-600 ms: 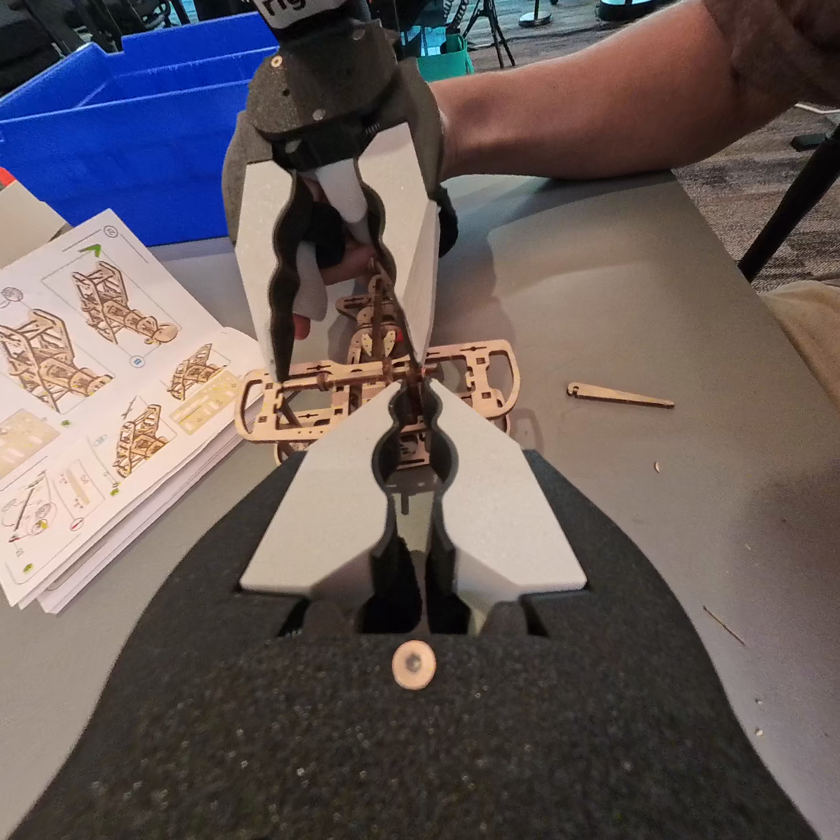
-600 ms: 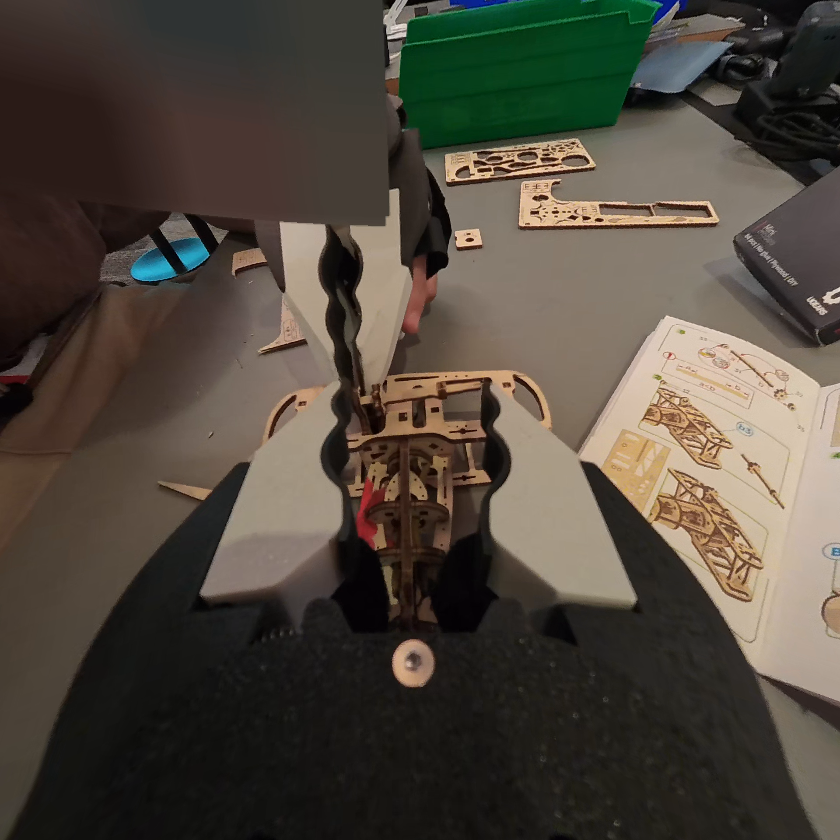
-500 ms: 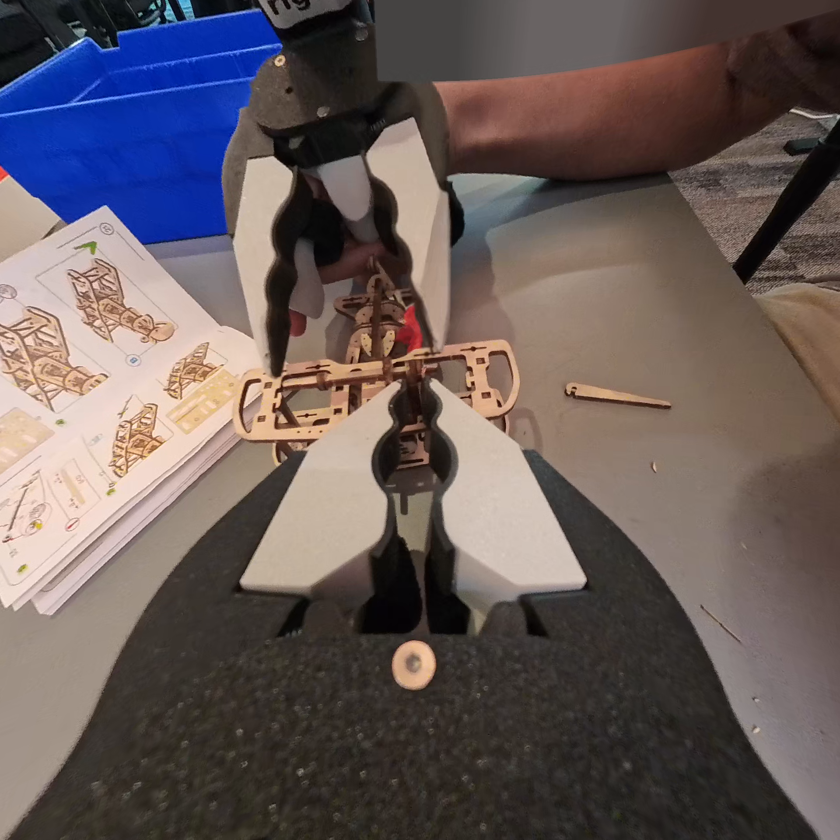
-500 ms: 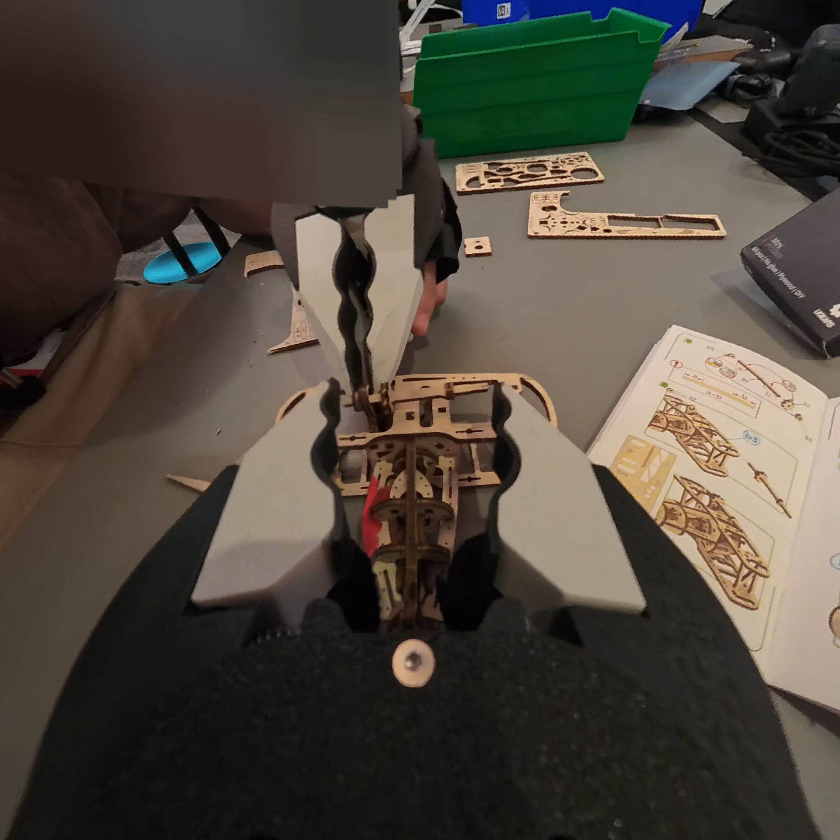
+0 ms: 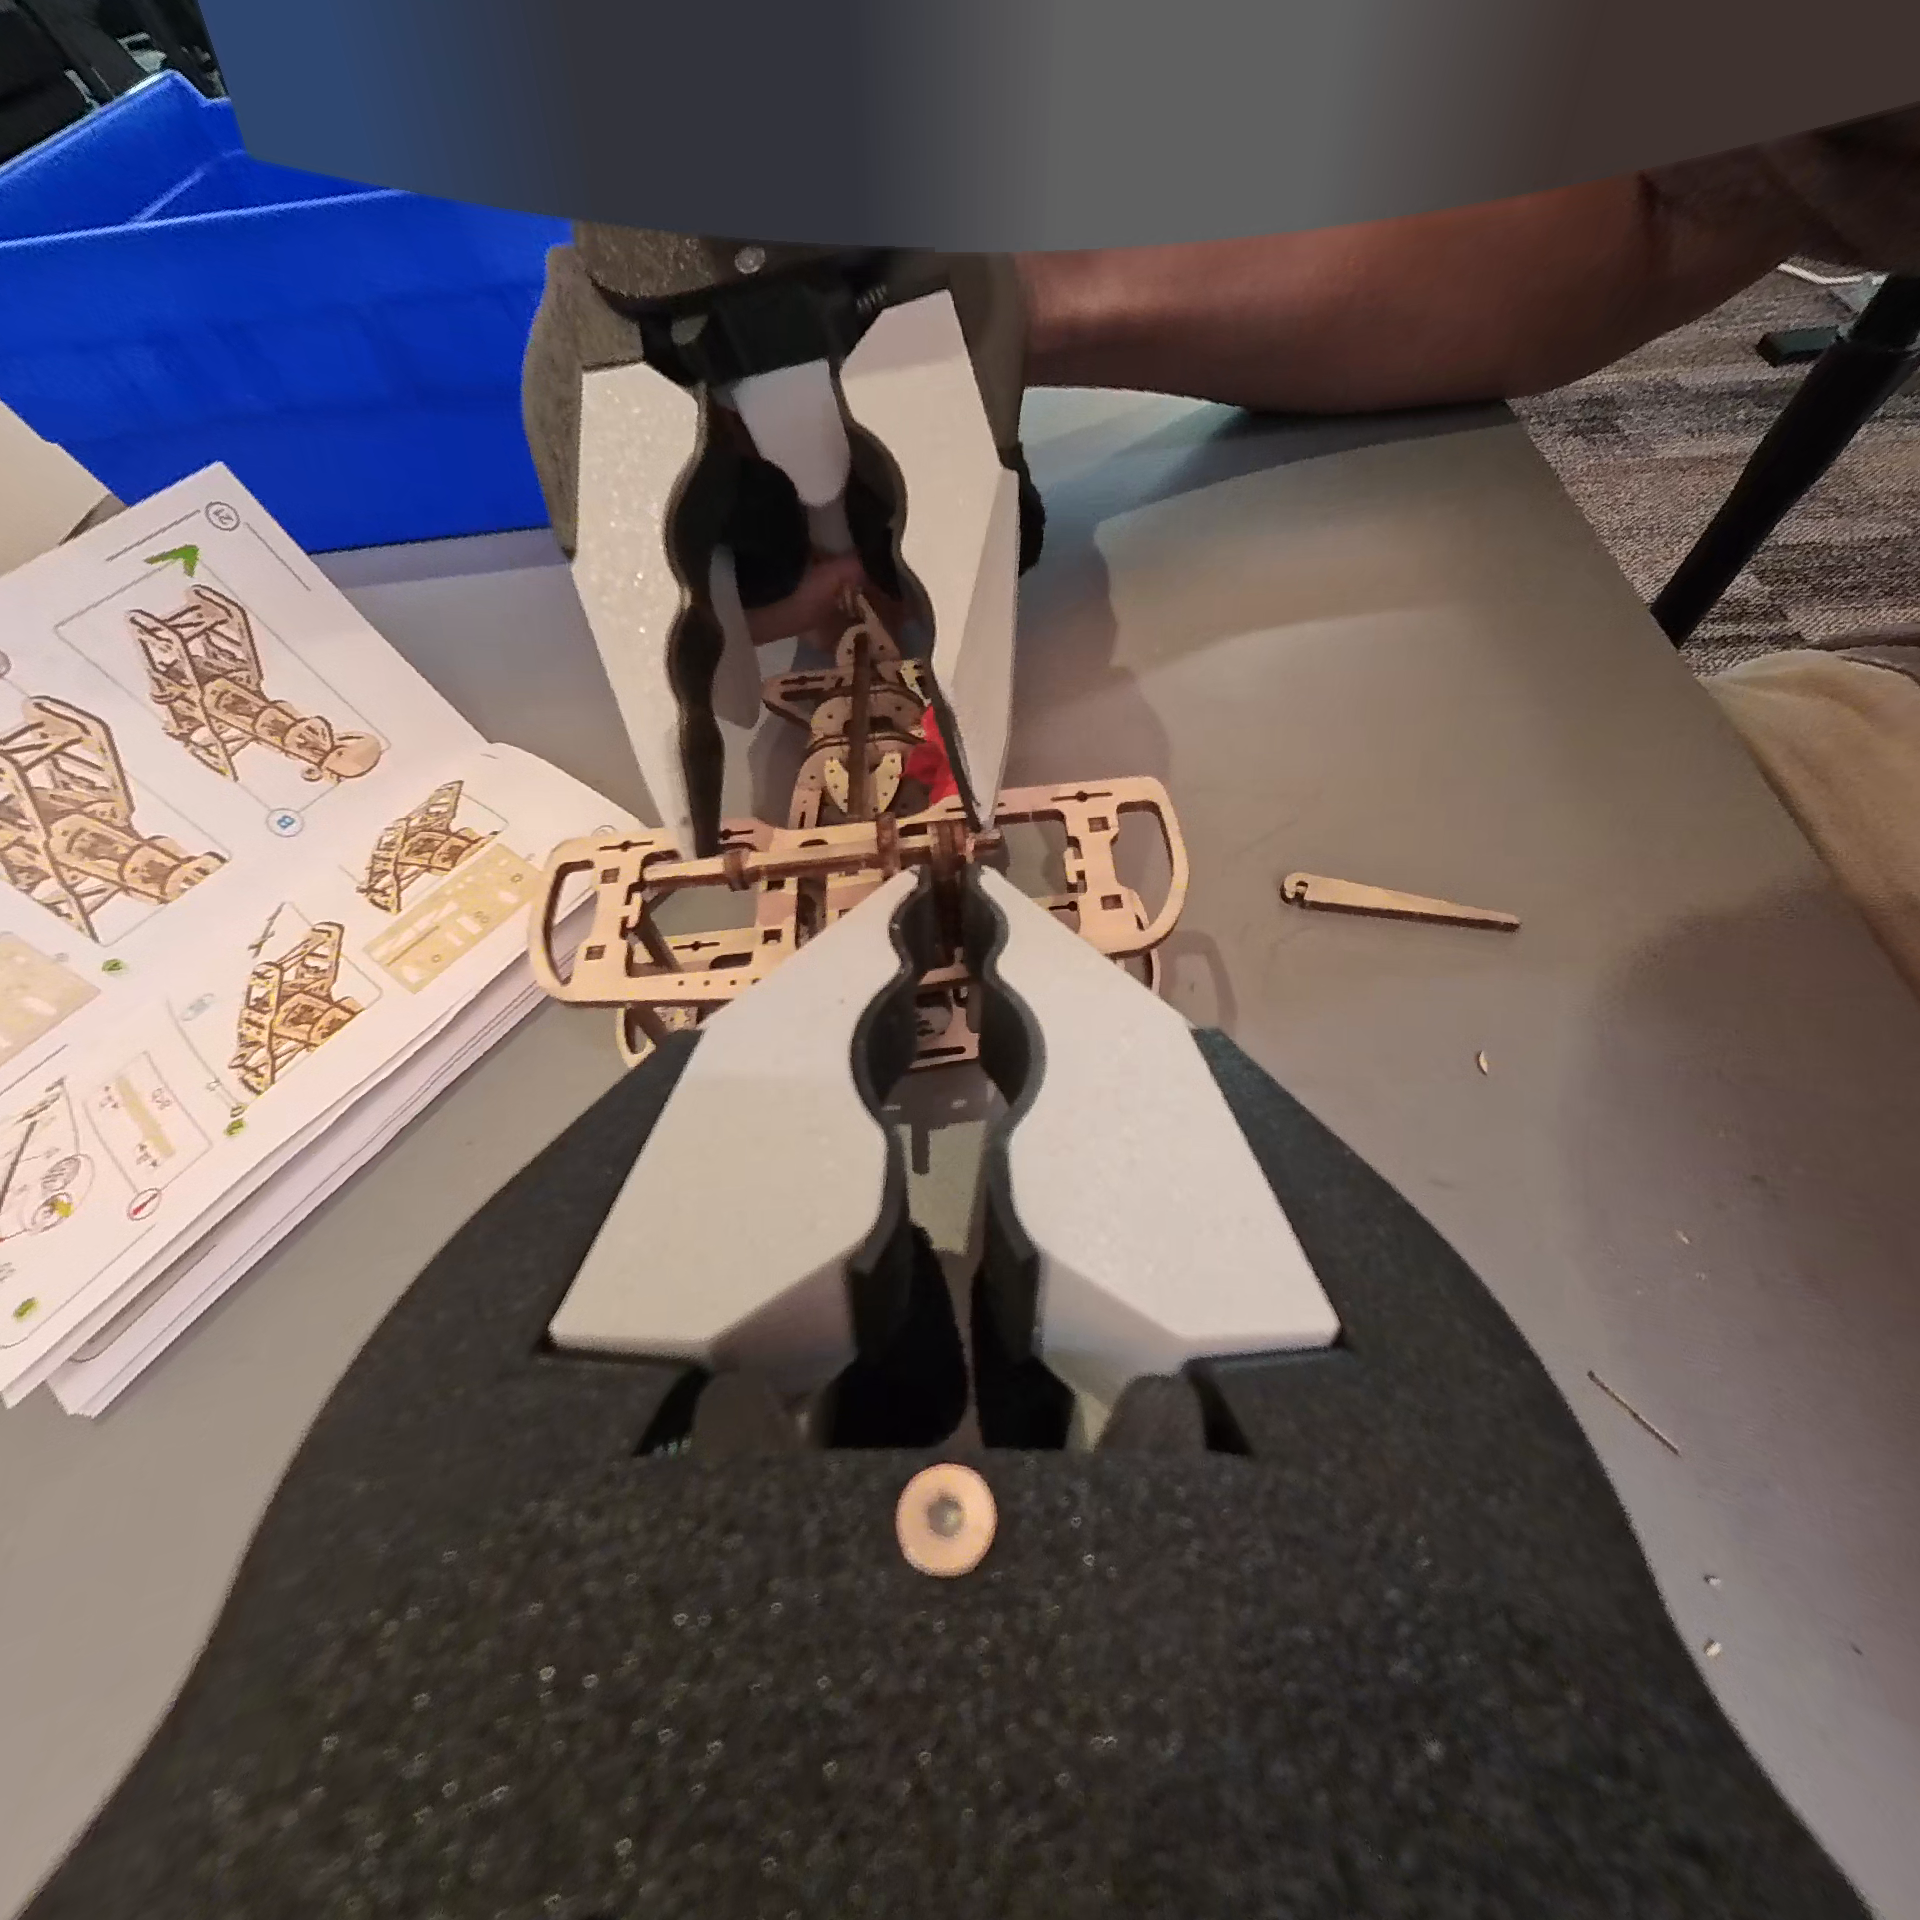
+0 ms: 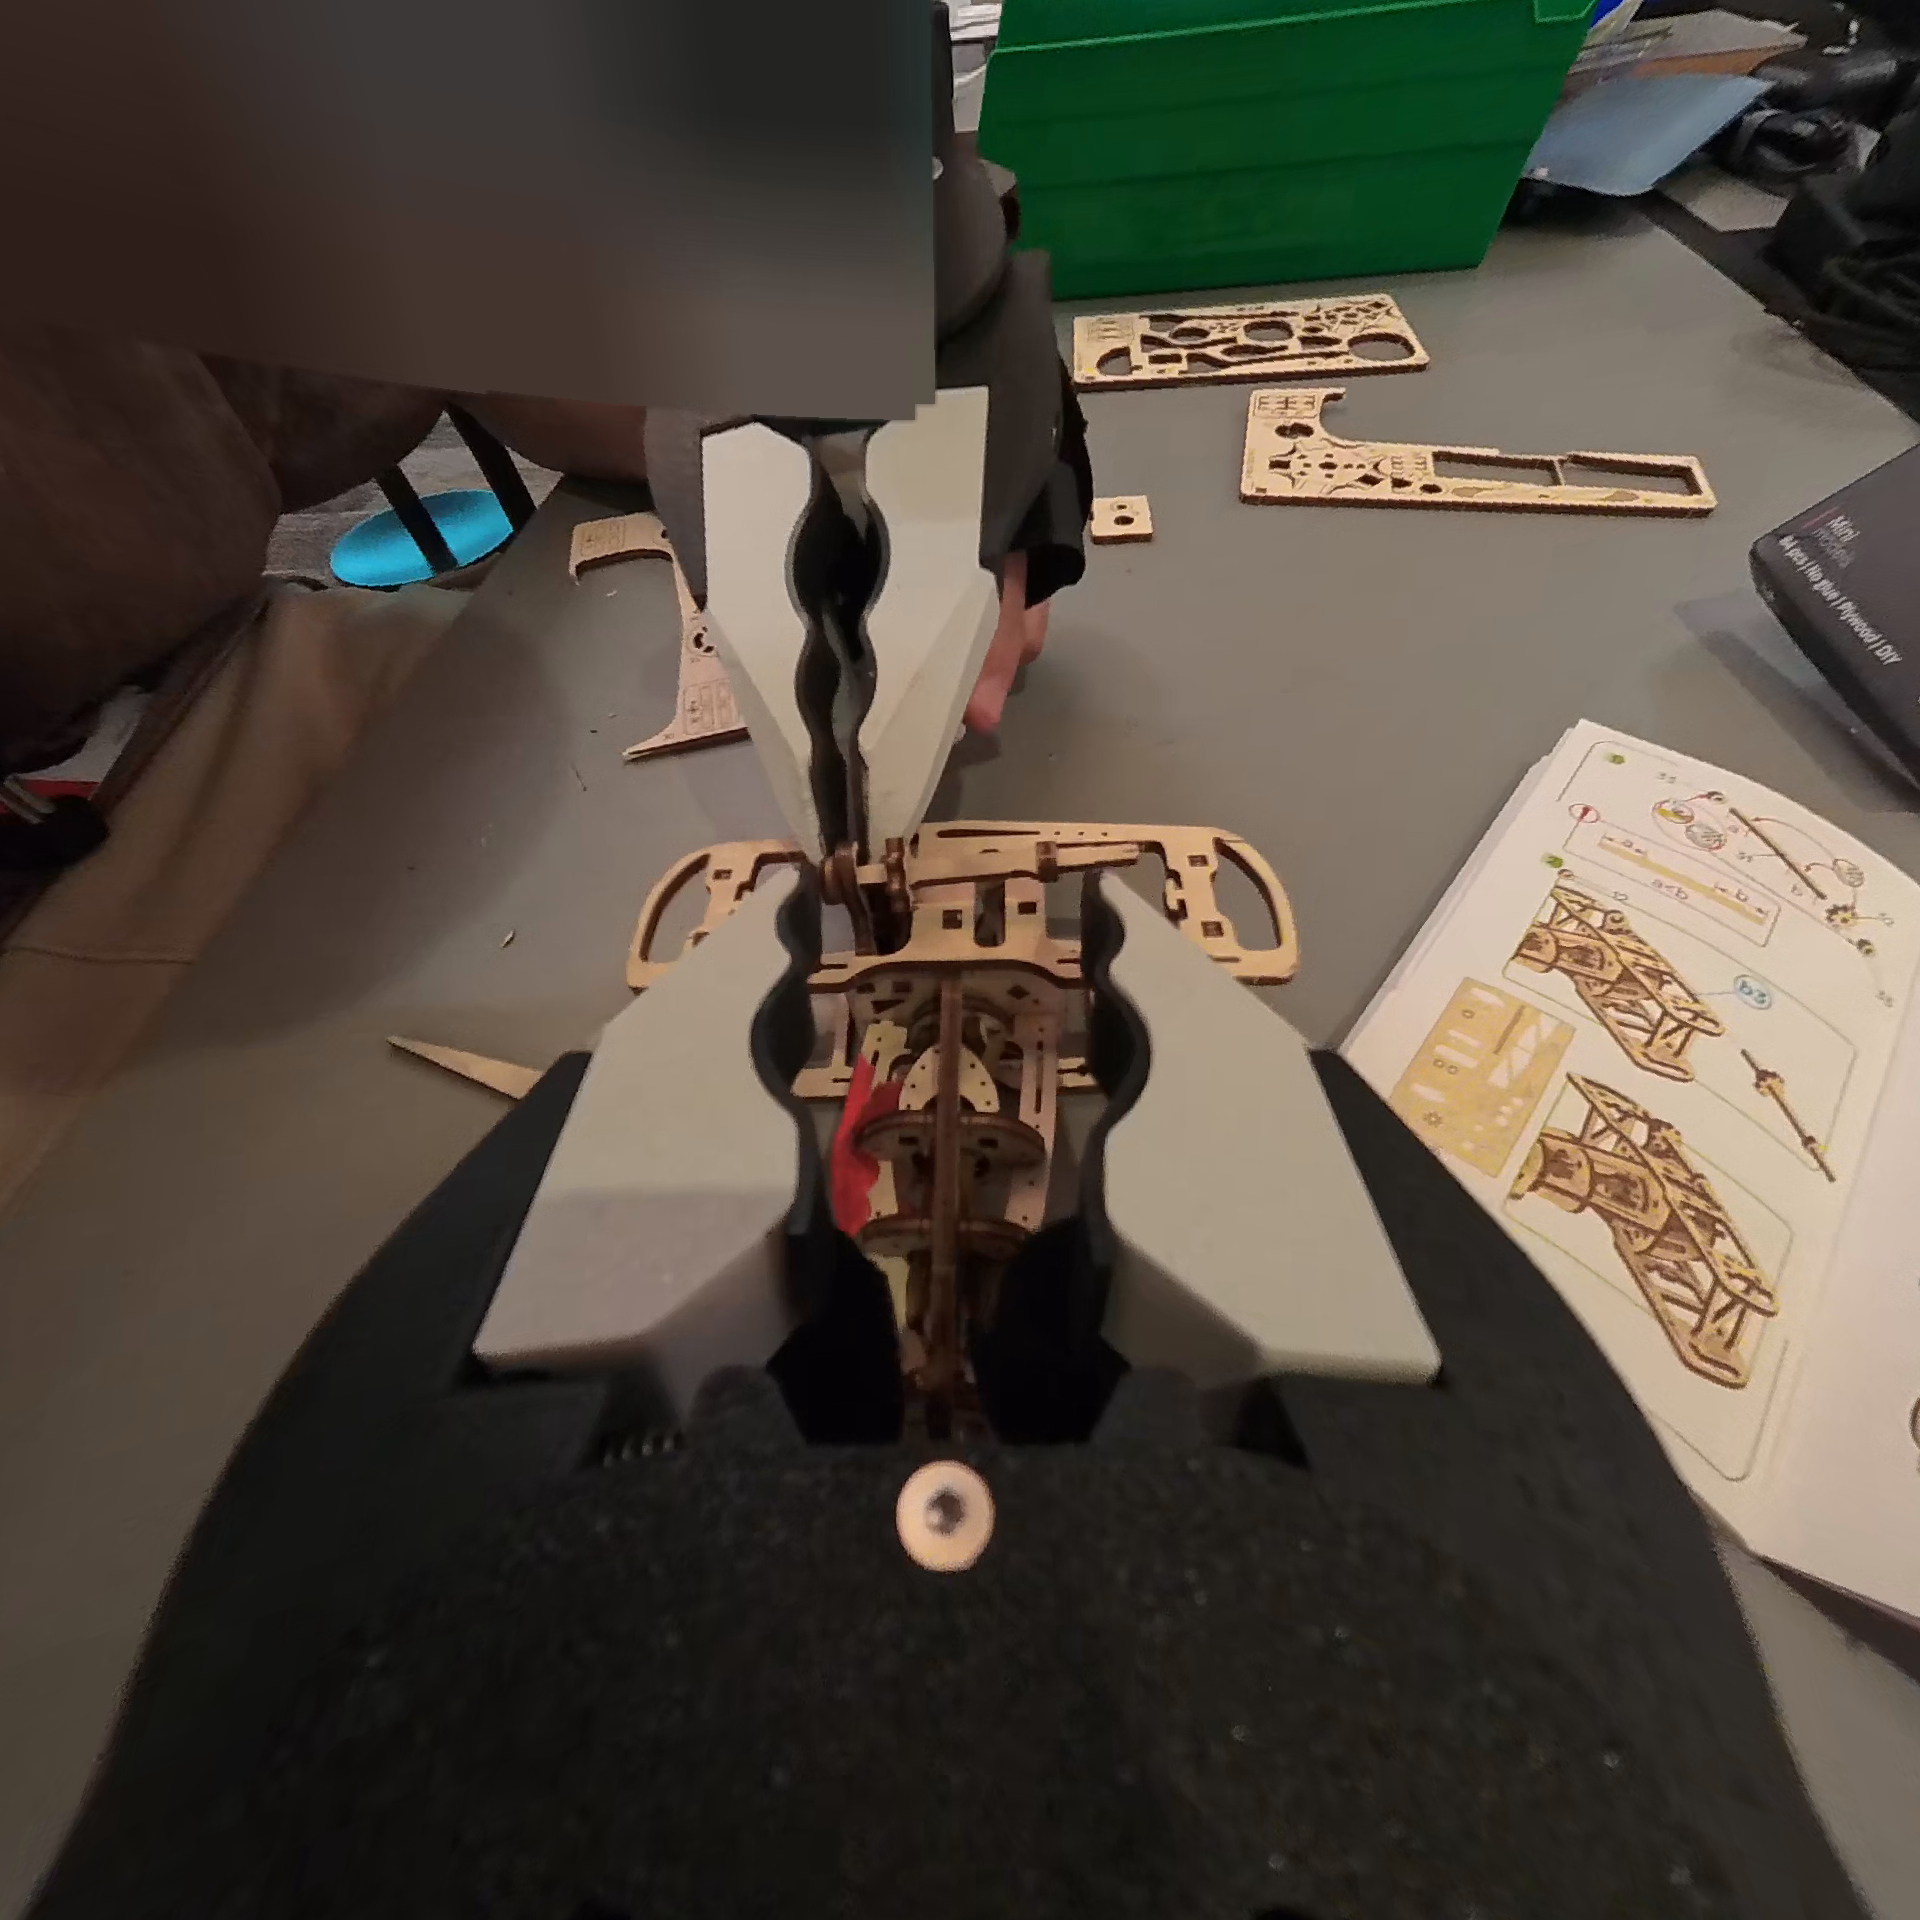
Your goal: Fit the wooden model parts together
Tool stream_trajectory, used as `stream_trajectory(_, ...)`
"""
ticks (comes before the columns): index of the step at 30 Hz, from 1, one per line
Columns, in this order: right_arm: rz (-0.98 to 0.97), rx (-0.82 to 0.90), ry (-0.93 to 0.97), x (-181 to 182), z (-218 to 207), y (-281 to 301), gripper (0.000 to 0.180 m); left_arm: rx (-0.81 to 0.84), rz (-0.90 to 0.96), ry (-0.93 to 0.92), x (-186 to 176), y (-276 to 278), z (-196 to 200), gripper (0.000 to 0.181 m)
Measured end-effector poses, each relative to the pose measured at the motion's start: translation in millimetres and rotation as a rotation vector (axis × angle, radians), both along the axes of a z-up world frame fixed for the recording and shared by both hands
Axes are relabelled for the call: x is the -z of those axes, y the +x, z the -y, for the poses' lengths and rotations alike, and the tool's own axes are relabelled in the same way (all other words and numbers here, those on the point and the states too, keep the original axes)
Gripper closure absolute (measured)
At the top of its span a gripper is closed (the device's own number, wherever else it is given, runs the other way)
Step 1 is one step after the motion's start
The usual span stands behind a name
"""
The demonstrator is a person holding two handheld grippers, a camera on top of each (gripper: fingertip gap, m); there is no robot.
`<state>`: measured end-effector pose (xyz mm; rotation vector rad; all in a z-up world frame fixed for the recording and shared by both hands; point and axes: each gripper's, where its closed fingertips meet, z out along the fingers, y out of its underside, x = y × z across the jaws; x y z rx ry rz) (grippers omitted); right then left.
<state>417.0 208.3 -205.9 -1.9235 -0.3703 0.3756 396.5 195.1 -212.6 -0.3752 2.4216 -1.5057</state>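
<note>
I have the left gripper (image 5: 943, 883) pinched on a small wooden part (image 6: 844, 871) at the plane model's (image 6: 961, 1049) wing. The right gripper (image 6: 948, 935) straddles the fuselage, parted (contact unclear). Seating step, I judge; next: press down squarely.

The wooden model (image 6: 961, 1049) at frame centre is pale tan with darker brown cut edges and a red scrap (image 6: 857, 1153) inside. The fingers (image 6: 665, 1174) flanking it are light grey with black wavy inner linings. Upper right, the bin (image 6: 1247, 145) is green. In the left wrist view, the bin (image 5: 260, 353) at upper left is blue. The table (image 5: 1455, 1143) is plain grey.
</note>
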Motion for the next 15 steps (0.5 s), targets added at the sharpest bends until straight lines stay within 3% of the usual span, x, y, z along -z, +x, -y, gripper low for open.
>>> stream_trajectory(15, -0.086, -0.040, -0.049, 1.2, -1.2, -4.5, 0.137, 0.006, 0.014, 0.005, -0.2, -2.2, 1.1, 0.175)
